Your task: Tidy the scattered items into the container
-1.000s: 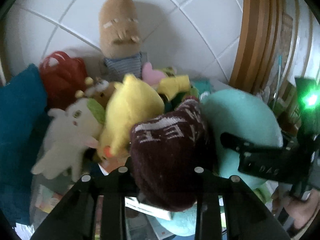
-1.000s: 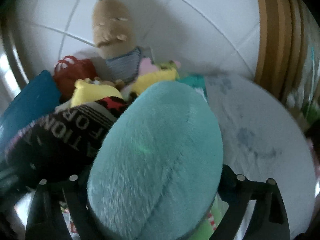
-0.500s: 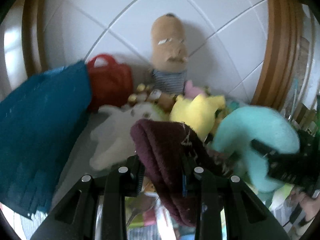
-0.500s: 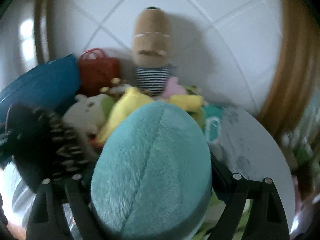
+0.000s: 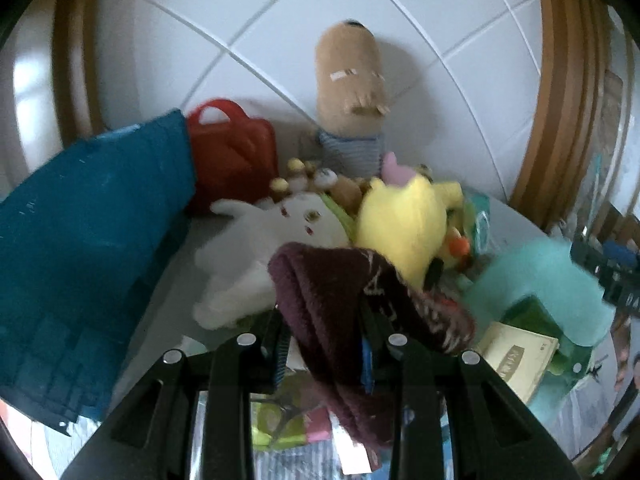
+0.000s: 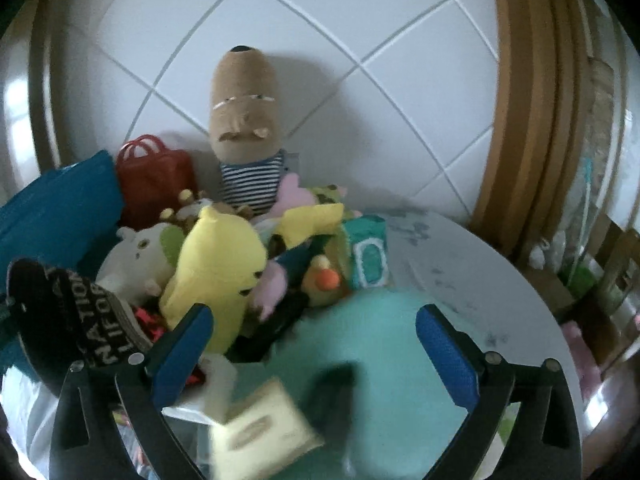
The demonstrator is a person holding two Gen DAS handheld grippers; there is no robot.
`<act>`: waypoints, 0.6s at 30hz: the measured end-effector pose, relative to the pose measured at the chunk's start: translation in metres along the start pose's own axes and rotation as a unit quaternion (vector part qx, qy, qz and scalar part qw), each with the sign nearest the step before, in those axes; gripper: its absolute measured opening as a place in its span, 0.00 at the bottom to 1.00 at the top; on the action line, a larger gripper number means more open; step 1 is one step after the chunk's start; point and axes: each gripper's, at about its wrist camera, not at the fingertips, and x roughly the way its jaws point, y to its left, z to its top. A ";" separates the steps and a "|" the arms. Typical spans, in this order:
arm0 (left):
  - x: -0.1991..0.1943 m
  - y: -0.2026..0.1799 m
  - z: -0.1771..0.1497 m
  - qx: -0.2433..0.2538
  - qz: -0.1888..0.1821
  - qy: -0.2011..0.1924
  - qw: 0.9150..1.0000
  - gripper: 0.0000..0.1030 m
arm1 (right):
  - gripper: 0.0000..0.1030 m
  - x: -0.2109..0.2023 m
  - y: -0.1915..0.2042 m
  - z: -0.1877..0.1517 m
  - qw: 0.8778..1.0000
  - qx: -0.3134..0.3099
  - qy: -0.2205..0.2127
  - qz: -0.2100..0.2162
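Two tongs over a toy pile on the white worktop (image 6: 472,280).
Left tongs (image 5: 324,336) were clamped on a maroon knit hat (image 5: 344,300), held above the clutter just in front of the yellow plush (image 5: 400,224) & white plush (image 5: 276,248). Right tongs (image 6: 312,344) stood wide apart w/ nothing between the pads; the teal plush (image 6: 380,344) lay blurred below them, beside a cream box (image 6: 260,432). Blue fabric bin (image 5: 80,248) sat at left, next to a red bag (image 5: 236,160).

wrist views, close, sharing brown plush (image 5: 352,80)
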 end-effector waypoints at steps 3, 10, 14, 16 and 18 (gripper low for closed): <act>-0.004 0.015 -0.001 -0.009 0.024 -0.004 1.000 0.27 | 1.00 0.011 0.016 -0.004 0.999 -0.012 0.020 0.028; -0.003 0.057 -0.018 -0.033 0.079 0.015 0.996 0.21 | 1.00 0.044 0.052 -0.029 0.993 -0.041 0.082 0.074; 0.007 0.070 -0.033 -0.038 0.079 0.046 0.995 0.21 | 1.00 0.056 0.071 -0.042 0.988 -0.050 0.104 0.098; 0.018 0.073 -0.046 -0.039 0.067 0.075 0.994 0.23 | 1.00 0.060 0.082 -0.047 0.986 -0.054 0.112 0.110; 0.030 0.075 -0.058 -0.039 0.056 0.104 0.992 0.37 | 1.00 0.064 0.093 -0.051 0.984 -0.061 0.120 0.118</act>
